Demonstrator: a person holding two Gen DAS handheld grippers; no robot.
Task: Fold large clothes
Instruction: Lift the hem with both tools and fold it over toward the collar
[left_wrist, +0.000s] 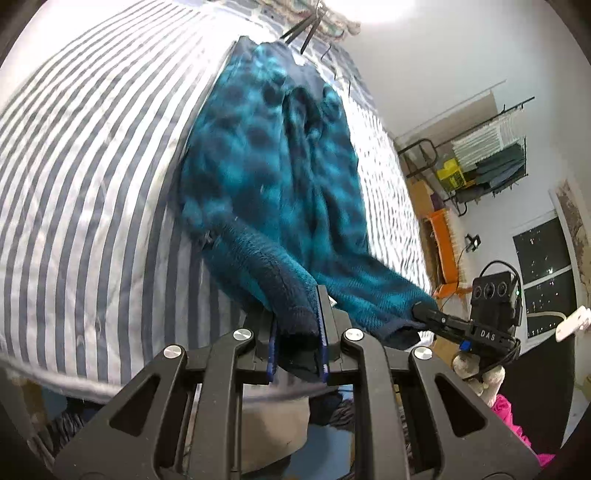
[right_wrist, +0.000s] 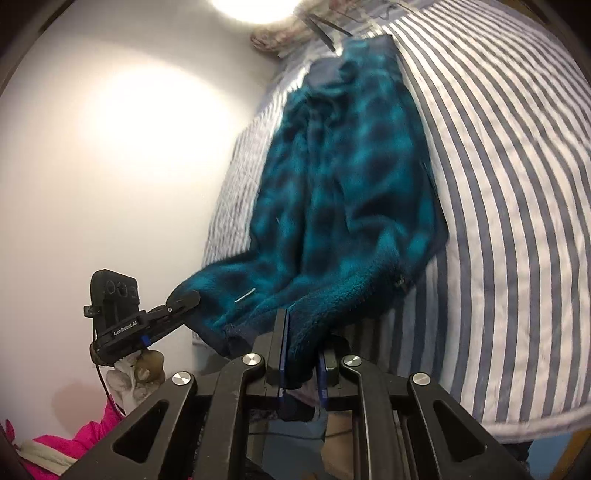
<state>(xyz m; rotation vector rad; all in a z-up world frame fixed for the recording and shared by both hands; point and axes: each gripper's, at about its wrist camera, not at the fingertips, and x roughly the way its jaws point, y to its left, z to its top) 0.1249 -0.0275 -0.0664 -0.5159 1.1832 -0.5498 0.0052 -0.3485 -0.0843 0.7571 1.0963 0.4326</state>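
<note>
Both my claws are clamped on the near edge of the fleece garment (left_wrist: 273, 177), one corner each. Left gripper (left_wrist: 297, 343) pinches the dark navy hem band between its blue pads (left_wrist: 322, 332); fabric fills the gap. Right gripper (right_wrist: 301, 354) does the same on its side, with thick teal fleece bunched between the pads. In each wrist view the other gripper shows off to the side, its tips biting the far corner of the same hem, so I hold the edge at two points, probably to keep it spread and level for a fold or a drag.

The garment lies lengthwise on the striped bedcover (left_wrist: 81, 155), stretched away from me toward the head of the bed. Its near end is lifted off the mattress and hangs over the bed edge into my grip. Far end rests flat near some hangers (left_wrist: 303, 29).

Look: teal and dark blue plaid, fuzzy pile, navy trim. The middle is rumpled, with long ridges running its length. Blurry, so I cannot tell sleeves from body.

Judgement: early, no clean fold visible yet.
</note>
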